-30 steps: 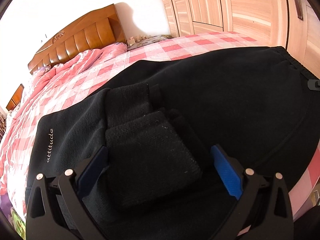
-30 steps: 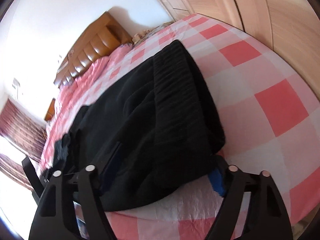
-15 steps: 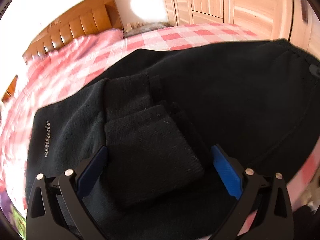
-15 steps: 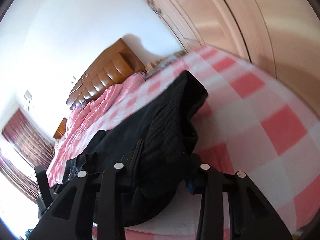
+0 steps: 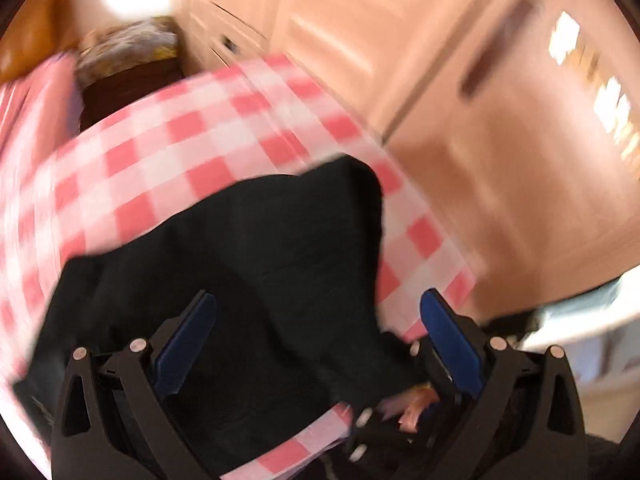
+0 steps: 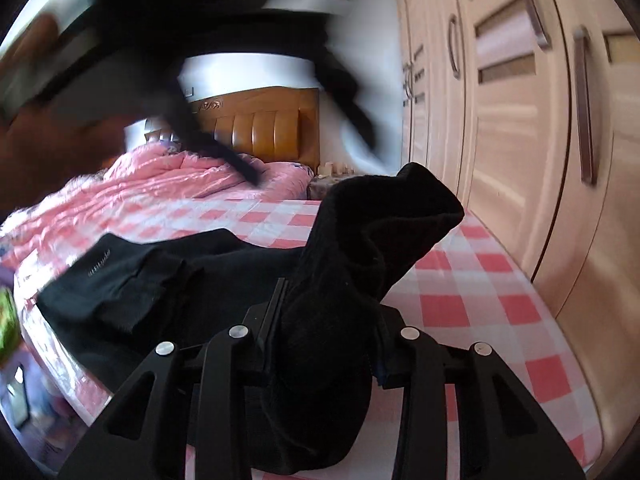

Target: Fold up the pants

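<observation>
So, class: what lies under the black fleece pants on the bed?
Under the black fleece pants lies the pink-and-white checked bedsheet, showing all around them. The sheet directly beneath is covered. One bunched end is lifted, clamped in the right hand-held gripper.

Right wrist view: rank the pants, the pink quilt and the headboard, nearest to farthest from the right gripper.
1. Pants: clamped in the right gripper, bunched upward.
2. Pink quilt: on the bed, centre left.
3. Headboard: against the far wall.

Black pants (image 6: 200, 280) on bed, one end raised
</observation>
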